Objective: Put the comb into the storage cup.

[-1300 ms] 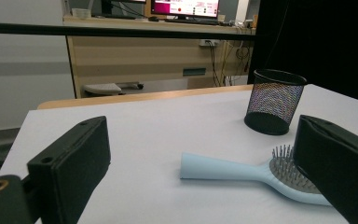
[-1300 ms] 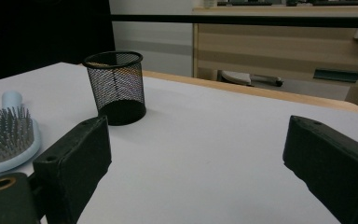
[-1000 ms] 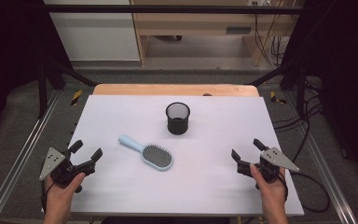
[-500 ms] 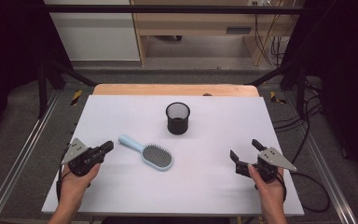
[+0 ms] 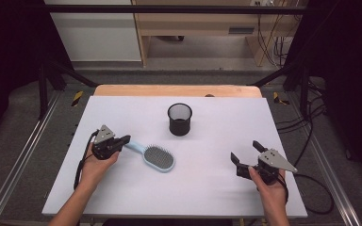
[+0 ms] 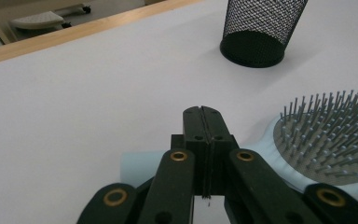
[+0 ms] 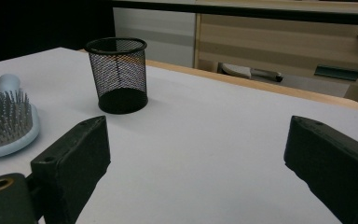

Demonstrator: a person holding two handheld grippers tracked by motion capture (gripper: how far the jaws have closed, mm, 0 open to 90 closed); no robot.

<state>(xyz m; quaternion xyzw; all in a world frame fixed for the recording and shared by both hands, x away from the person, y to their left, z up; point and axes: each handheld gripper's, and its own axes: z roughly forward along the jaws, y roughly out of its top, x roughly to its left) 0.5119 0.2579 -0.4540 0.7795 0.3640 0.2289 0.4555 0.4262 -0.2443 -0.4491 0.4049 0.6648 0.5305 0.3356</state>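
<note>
As I read it from here: hairbrush pick not started, left side is lined up on it.
Hairbrush (image 5: 158,157): lying flat on the white table (image 5: 217,197), bristles up, left of centre, near the front; handle (image 5: 134,147) points toward the left gripper.
Mesh cup (image 5: 179,119): upright, behind the brush, well apart from it, looks empty.
Left gripper (image 5: 125,140): jaws have just been closing and now sit pad to pad, nothing between them. In the left gripper view the tips are over the handle end (image 6: 135,165); can't tell whether they touch it.
Right gripper (image 5: 245,149): jaws wide, holding nothing, parked at the front right, well away from brush and cup.
Handling, my guess: light plastic body, stiff, smooth and probably a bit slippery on the pads. Bristle bed (image 6: 326,135) is soft and springy, bad place to clamp.
Grip point: across the handle, near where it widens into the head, so the heavier head end doesn't swing down.
Before gripping: I'd need to reopen the left jaws and straddle the handle; closed as they are, they can only push it.
Risk: low profile on a smooth table, so a closing jaw may skate the brush sideways instead of catching it.
Fragility: low; bent bristles are the worst case I see.
</note>
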